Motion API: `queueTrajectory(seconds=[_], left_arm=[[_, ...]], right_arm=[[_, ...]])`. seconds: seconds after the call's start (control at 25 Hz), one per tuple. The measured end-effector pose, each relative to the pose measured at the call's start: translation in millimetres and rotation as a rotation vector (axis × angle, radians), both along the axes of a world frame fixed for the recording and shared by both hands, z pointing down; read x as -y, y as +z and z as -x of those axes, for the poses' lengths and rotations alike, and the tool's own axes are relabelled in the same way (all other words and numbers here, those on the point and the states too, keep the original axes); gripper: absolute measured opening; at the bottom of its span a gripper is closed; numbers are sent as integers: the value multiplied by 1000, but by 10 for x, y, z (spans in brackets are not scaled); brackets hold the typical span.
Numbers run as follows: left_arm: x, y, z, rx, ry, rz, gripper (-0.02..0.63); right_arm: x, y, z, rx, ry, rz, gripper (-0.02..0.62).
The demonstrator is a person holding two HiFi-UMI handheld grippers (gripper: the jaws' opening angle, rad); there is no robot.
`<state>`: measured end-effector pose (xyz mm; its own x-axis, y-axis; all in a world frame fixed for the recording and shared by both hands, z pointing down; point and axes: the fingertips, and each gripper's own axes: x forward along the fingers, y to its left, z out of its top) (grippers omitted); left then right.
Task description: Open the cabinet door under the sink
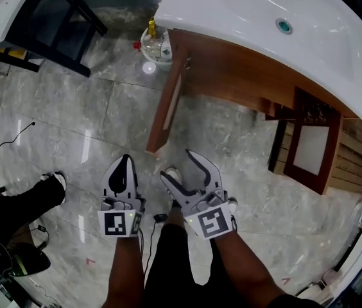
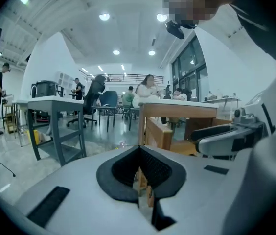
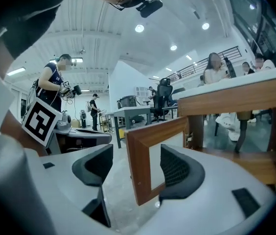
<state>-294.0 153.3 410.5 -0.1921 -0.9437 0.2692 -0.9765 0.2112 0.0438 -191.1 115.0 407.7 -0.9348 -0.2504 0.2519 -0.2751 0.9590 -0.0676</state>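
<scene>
Right tool (image 1: 176, 163), jaws apart, faces open cabinet door (image 1: 167, 100).

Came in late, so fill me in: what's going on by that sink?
A person stands facing the cabinet under the sink, a gripper in each hand. The left gripper is shut and empty. The right gripper is open and holds nothing. The left door is already swung wide open, and the right door stands open too. Both grippers hang over the floor, clear of the doors.
</scene>
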Motion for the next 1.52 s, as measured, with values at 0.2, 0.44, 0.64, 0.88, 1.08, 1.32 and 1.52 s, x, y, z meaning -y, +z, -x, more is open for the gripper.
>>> queueTrajectory(seconds=[0.2,0.44,0.64,0.88,1.08,1.32,1.52], left_arm=[[117,-500,-457,56,66,-18,23],[262,-1217,-1178,17,115,-51,23],[259,-1796,-1785,42,212,-69,23],[229,-2381,-2414,83,352,-93,23],[286,-2915,-2774,101,398,-135,23],[235,-3365,-3112,145,441,-188,23],[223,-3535,-3275,167,453,-205,23]], right_arm=[[152,-475,-578,-16,82,-74,141],[145,-1198,-1358,7,125,-146,28],[96,-1775,-2008,-5,179,-208,25],[110,-2505,-2748,47,324,-266,25],[134,-3134,-3096,126,415,-300,25],[33,-3629,-3369,174,439,-349,25],[-25,-3769,-3465,212,433,-353,25]])
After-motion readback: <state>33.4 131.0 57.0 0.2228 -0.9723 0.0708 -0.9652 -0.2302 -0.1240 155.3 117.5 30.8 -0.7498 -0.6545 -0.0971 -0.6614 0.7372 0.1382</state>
